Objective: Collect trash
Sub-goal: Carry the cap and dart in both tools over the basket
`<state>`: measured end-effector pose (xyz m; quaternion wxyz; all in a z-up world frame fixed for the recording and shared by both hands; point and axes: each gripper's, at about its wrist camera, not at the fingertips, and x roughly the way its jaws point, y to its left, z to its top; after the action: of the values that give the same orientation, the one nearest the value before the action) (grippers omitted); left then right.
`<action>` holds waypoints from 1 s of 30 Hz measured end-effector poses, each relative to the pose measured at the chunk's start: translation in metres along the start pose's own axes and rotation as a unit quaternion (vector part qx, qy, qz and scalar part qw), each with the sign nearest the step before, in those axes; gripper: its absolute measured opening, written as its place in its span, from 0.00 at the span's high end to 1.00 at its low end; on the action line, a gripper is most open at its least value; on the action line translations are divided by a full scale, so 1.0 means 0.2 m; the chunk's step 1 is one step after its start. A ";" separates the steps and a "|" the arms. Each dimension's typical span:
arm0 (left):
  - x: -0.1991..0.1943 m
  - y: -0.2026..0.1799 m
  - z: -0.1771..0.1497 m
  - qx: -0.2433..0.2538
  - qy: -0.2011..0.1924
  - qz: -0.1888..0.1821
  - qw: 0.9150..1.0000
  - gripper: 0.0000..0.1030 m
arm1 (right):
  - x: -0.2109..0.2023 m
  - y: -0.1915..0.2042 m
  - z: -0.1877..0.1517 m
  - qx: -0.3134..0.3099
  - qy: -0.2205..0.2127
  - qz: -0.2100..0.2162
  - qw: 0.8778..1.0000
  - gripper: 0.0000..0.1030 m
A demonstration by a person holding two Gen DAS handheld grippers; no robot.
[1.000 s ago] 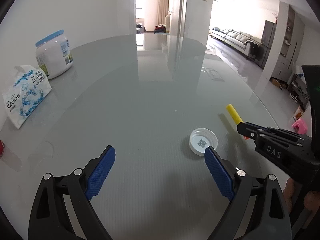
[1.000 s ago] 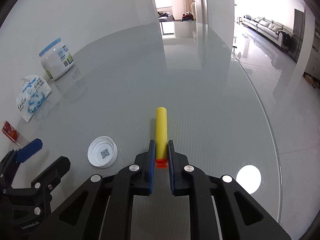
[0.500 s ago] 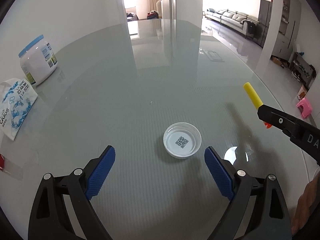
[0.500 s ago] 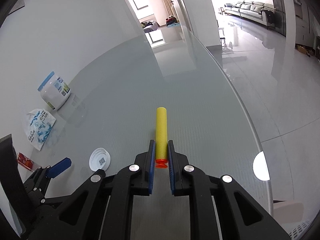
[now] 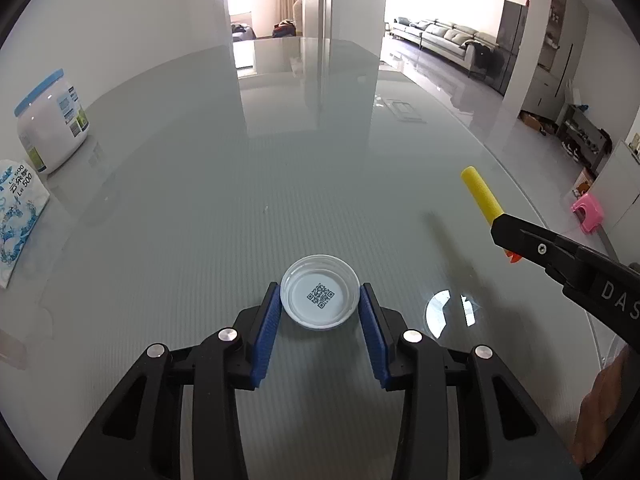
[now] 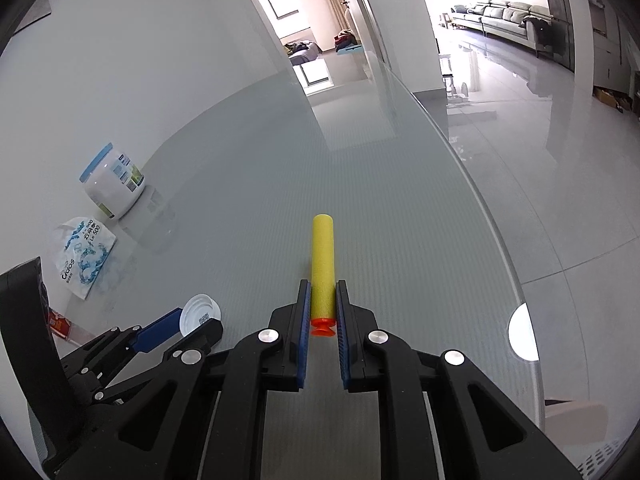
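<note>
The glass table point(image 5: 304, 168) fills both views, as it did a second ago, and the white jar with the blue lid point(image 5: 50, 120) and the printed tissue pack point(image 5: 18, 216) stand at its left edge just as before. The biggest change is at the left gripper point(image 5: 320, 300): a second ago its 2 blue pads were spread wide with the white lid point(image 5: 320, 298) lying off to their right; now the lid sits between them, and the jaws have just been closing until both pads touch its rim. The lid lies flat on the glass, open side up, its printed code facing the camera.

The right gripper point(image 6: 323, 304) is pressed together on the yellow foam dart point(image 6: 322, 266), as in the earlier frames. The dart's long axis runs straight out along the fingers, away from the camera, its orange tip point(image 6: 319, 326) back between the pads and its blunt yellow end forward, clear of the glass. From the left wrist it points up and to the left.

A small red packet point(image 6: 58, 324) lies near the tissue pack, partly behind the left tool. Nothing lies between lid and dart.
</note>
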<state>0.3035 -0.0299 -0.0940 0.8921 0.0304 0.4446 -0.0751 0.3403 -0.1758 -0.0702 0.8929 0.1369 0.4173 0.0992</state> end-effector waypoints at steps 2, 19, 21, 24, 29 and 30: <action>-0.03 0.00 -0.01 0.002 -0.015 0.000 1.000 0.62 | 0.00 0.00 -0.01 0.002 0.000 -0.004 1.000 0.88; -0.39 -0.23 -0.13 0.059 -0.079 -0.043 0.994 0.62 | -0.61 -0.10 -0.36 0.057 -0.083 -0.065 0.993 0.88; -0.43 -0.30 -0.16 0.069 -0.082 -0.060 0.992 0.62 | -0.72 -0.15 -0.42 0.066 -0.091 -0.079 0.991 0.88; -0.49 -0.42 -0.20 0.089 -0.083 -0.085 0.989 0.62 | -0.89 -0.25 -0.54 0.088 -0.101 -0.101 0.986 0.88; -0.60 -0.65 -0.31 0.127 -0.087 -0.125 0.980 0.62 | -1.14 -0.39 -0.76 0.118 -0.121 -0.141 0.976 0.88; -0.62 -0.70 -0.33 0.135 -0.087 -0.135 0.978 0.62 | -1.19 -0.42 -0.81 0.125 -0.123 -0.149 0.973 0.88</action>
<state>0.1551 -0.1478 -0.0326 0.8965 0.0833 0.3512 -0.2568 0.0699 -0.2989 -0.0267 0.9179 0.1949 0.3292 -0.1052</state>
